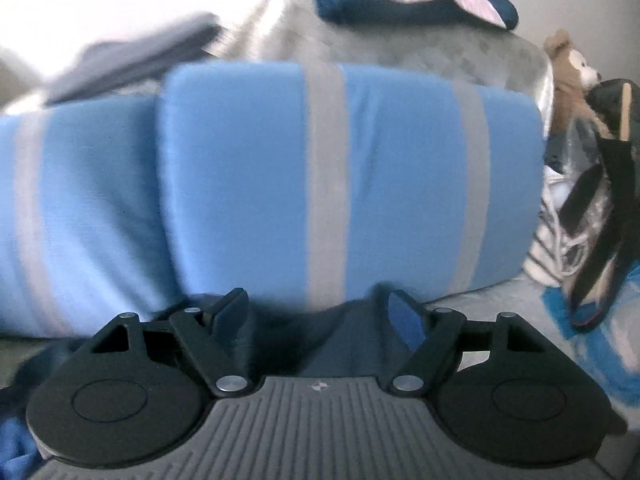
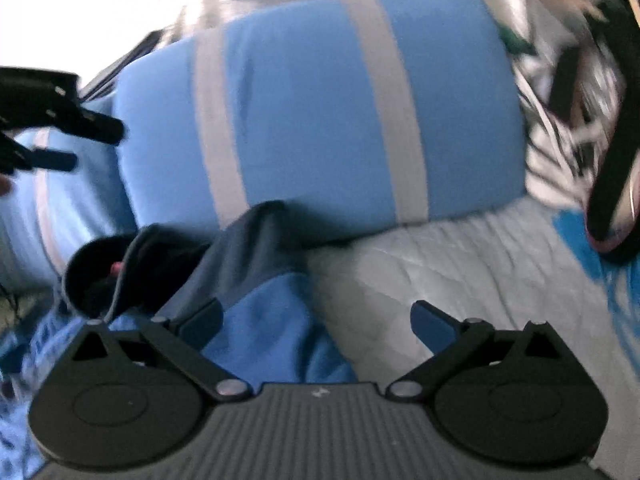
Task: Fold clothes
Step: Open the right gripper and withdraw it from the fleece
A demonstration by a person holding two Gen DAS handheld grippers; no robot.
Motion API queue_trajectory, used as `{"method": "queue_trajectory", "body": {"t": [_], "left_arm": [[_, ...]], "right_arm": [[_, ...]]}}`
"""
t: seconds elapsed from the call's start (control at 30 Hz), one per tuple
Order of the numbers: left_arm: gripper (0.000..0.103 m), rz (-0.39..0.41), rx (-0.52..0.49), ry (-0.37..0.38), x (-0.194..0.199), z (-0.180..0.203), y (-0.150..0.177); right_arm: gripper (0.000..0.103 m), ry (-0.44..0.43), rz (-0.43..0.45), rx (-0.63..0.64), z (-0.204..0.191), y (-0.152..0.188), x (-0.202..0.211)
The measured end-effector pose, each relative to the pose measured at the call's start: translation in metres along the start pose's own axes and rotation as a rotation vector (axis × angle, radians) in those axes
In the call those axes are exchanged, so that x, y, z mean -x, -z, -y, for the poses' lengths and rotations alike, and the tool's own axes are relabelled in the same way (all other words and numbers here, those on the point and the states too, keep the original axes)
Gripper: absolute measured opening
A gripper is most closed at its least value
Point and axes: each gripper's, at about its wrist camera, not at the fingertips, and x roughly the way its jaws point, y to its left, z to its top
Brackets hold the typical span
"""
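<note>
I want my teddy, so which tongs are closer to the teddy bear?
Right. The right tongs sit below the middle of the striped blue pillow, with the teddy bear beyond its right end. The left tongs hover at the pillow's left end, farther away.

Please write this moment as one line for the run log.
left gripper: open, empty | right gripper: open, empty | dark blue garment: released on bed before blue striped pillow
</note>
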Motion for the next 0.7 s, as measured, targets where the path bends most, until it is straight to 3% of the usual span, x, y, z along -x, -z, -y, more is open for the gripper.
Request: {"method": "queue_trajectory", "body": {"t": [0.17,0.37,0.5,0.7], "left_arm": [[0.077,-0.017,0.005,-0.125,0.036,-0.029,0.021],[0.077,0.017,0.042,-0.219,0.077,-0.075,0.054],[0.077,0.0,0.078,-0.276,0.084,-0.109,0.085],[0.077,-0.021,0.257,-0.319,0.1,-0.194,0.139]], "right_arm": [[0.103,-0.014,0.013,0.053,-0.034,-0.001,0.017],[0.103,-0.062,-0.015,0.07,-0.08,-0.003,0.031],[0.103,-0.111,-0.012,0.129,-0.115,0.002,0.043],[0.103,-0.163,-0.026,0.256,-0.152,0.022,0.043]]}}
